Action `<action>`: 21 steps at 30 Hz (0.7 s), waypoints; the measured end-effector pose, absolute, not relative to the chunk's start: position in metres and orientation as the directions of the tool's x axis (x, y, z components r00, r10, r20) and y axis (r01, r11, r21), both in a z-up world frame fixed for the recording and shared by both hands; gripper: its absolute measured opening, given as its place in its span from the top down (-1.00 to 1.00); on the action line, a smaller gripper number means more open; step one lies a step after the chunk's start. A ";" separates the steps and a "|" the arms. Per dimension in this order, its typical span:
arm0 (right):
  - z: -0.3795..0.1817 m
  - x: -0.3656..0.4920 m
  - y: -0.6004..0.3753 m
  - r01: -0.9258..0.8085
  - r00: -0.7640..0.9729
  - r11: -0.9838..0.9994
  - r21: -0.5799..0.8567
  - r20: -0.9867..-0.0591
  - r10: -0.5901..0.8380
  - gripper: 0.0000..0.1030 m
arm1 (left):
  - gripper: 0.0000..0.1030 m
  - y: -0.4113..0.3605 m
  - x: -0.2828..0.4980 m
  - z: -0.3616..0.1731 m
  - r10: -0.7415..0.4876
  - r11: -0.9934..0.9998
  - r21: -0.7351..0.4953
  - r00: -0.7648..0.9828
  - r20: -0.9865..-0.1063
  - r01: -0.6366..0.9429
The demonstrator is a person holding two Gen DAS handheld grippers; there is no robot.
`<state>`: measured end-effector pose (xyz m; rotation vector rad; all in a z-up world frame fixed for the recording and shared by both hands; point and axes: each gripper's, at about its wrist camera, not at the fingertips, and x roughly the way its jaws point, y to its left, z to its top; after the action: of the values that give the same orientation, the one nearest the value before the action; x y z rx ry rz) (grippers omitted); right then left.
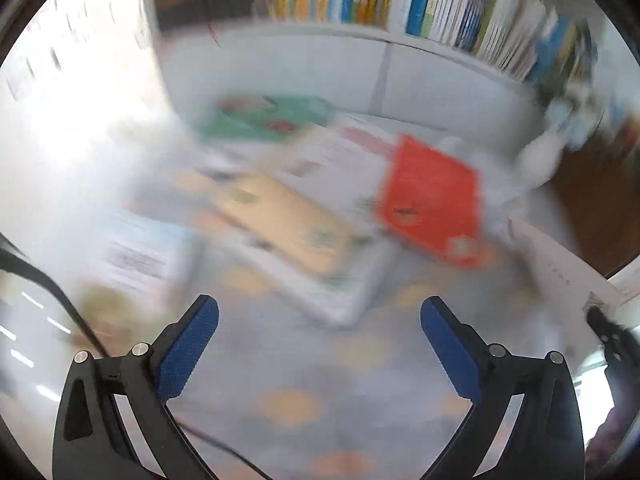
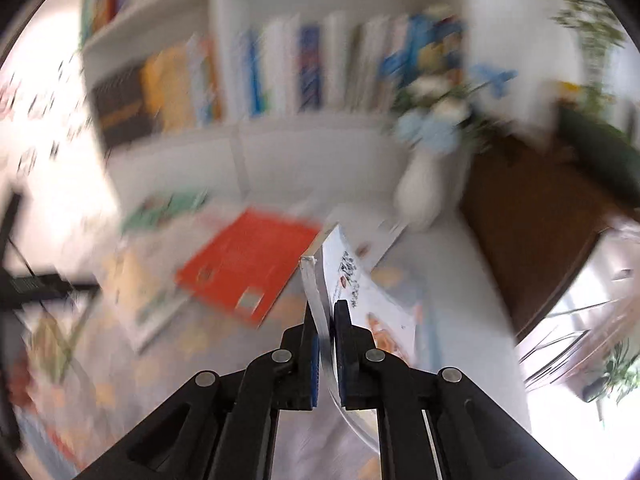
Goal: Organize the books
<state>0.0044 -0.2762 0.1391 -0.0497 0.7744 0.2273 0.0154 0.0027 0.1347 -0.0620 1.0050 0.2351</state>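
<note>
Both views are blurred by motion. My left gripper (image 1: 319, 312) is open and empty, tilted down over a patterned surface strewn with loose books: a red book (image 1: 432, 200), a tan-covered book (image 1: 288, 228), a green book (image 1: 264, 118) and a white one (image 1: 344, 148). My right gripper (image 2: 326, 322) is shut on a thin white book (image 2: 352, 276), held on edge between the pads, its cover facing right. In the right wrist view the red book (image 2: 248, 264) and green book (image 2: 164, 206) lie beyond it. A white bookshelf (image 2: 304, 128) with upright books stands behind.
A white vase with blue and white flowers (image 2: 424, 176) stands at the right of the shelf base, next to a dark wooden piece (image 2: 532, 220). Green plants (image 2: 592, 32) fill the far right. A black cable (image 1: 60, 296) runs past my left gripper.
</note>
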 end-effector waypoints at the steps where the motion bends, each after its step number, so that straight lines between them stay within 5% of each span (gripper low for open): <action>1: 0.132 0.000 -0.265 -0.260 0.659 0.964 0.060 -0.718 0.223 0.87 | -0.98 0.007 0.008 0.134 0.184 0.972 0.078 0.510 -0.840 -0.223; 6: 0.114 -0.055 -0.209 -0.402 0.518 0.889 0.219 -0.746 0.418 0.74 | -0.98 0.037 -0.004 0.106 -0.024 0.959 -0.145 0.440 -0.898 -0.243; 8: 0.109 -0.066 -0.197 -0.417 0.436 0.848 0.328 -0.746 0.503 0.46 | -0.98 0.039 -0.003 0.089 -0.120 0.948 -0.226 0.402 -0.908 -0.226; 10: 0.101 -0.074 -0.190 -0.424 0.288 0.755 0.500 -0.716 0.636 -0.22 | -0.98 0.031 -0.008 0.081 -0.173 0.953 -0.252 0.379 -0.909 -0.167; 11: 0.101 -0.078 -0.194 -0.409 0.248 0.687 0.600 -0.651 0.717 -0.38 | -0.98 0.028 -0.010 0.080 -0.178 0.958 -0.246 0.371 -0.911 -0.146; 13: 0.108 -0.085 -0.211 -0.359 0.279 0.642 0.677 -0.578 0.766 -1.00 | -0.98 0.018 -0.014 0.072 -0.207 0.966 -0.247 0.352 -0.913 -0.073; 21: 0.043 -0.050 -0.318 0.141 0.314 0.628 0.766 -0.636 0.705 -1.00 | -0.98 -0.019 -0.019 0.029 -0.424 0.905 -0.420 0.228 -0.876 0.070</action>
<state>-0.0498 -0.3179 0.0434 0.8496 1.2213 0.4378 -0.0187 -0.0194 0.0289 -0.3204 1.3024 -0.3483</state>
